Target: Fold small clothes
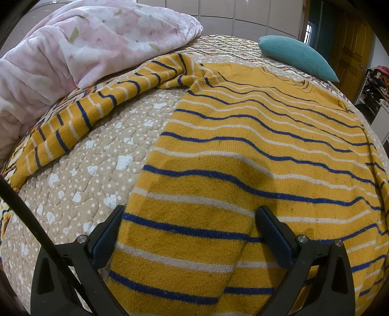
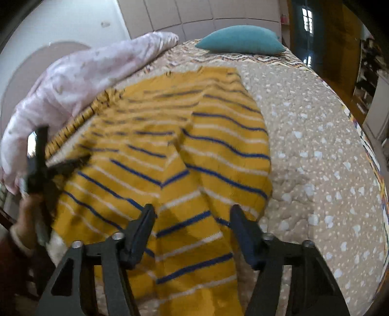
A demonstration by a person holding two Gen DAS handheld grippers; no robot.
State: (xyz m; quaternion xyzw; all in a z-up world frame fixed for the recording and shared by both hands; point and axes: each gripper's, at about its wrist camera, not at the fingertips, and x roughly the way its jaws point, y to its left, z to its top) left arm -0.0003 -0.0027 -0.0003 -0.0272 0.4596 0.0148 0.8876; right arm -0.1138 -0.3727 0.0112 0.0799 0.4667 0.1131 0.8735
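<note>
Both of my tongs hang over the mustard-yellow striped sweater (image 1: 255,136) that lies spread on the bed. Left gripper (image 1: 192,216): I hold it with its jaws spread wide, the two dark fingers (image 1: 109,233) straddling a band of the knit near the hem; the cloth passes between them, and the pads do not press on it. Right gripper (image 2: 192,214): its jaws stand partly apart, narrower than the left pair, with a raised ridge of the sweater's lower part between them; its view is blurred and I cannot make out the pads pinching the fabric.

The sweater rests front-up on the beige quilted bedspread (image 1: 80,184), which is dotted with small white shapes. Its neckline points toward the head of the bed. One sleeve (image 1: 80,116) stretches out sideways across the quilt in my left view, running down toward the edge by the pink floral blanket (image 1: 97,39), which is heaped just beside it. In my right view the body of the sweater looks rumpled, with a fold running down its middle and one side turned inward. A teal pillow (image 2: 240,40) sits near the padded headboard (image 2: 194,12), well apart from the sweater. At the left edge of my right view, my left hand (image 2: 24,218) grips the other tool's handle
</note>
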